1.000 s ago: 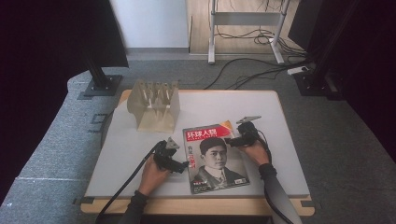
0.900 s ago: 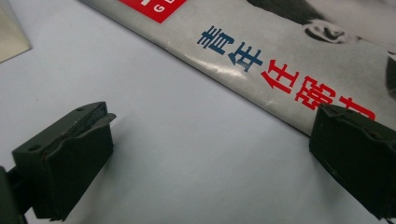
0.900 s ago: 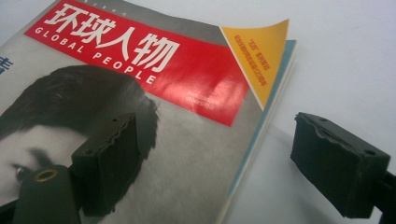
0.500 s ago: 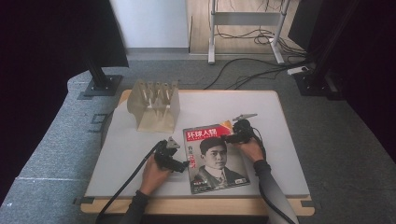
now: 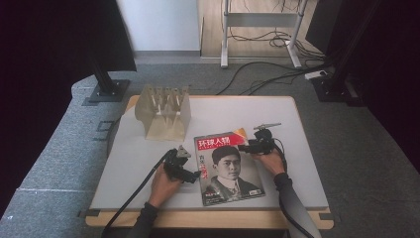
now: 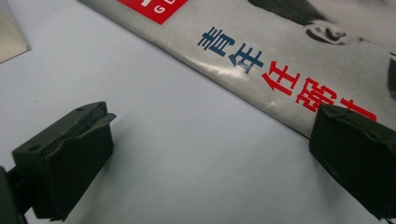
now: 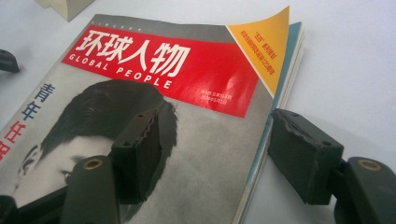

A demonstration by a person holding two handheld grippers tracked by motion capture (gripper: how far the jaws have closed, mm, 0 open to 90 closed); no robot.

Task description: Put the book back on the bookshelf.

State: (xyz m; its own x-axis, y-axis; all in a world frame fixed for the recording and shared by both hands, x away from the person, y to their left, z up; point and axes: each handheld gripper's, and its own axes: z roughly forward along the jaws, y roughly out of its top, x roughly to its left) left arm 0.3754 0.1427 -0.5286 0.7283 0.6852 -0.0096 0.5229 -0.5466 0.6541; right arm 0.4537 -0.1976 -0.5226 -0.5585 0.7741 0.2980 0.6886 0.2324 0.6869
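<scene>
Right tongs (image 7: 212,144), just closing, straddle the magazine's (image 7: 187,93) edge; left tongs (image 6: 205,154) rest spread.

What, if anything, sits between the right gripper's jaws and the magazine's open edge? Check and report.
Nothing visible does. The right gripper straddles the open edge of the magazine: one jaw over the cover, the other on the table beside the pages. The jaws have just been closing, but the pads do not yet press on it.

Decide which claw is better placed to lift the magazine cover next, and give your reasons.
Probably the right claw: its jaws straddle the magazine's open page edge. The left claw stands open at the spine side.
</scene>
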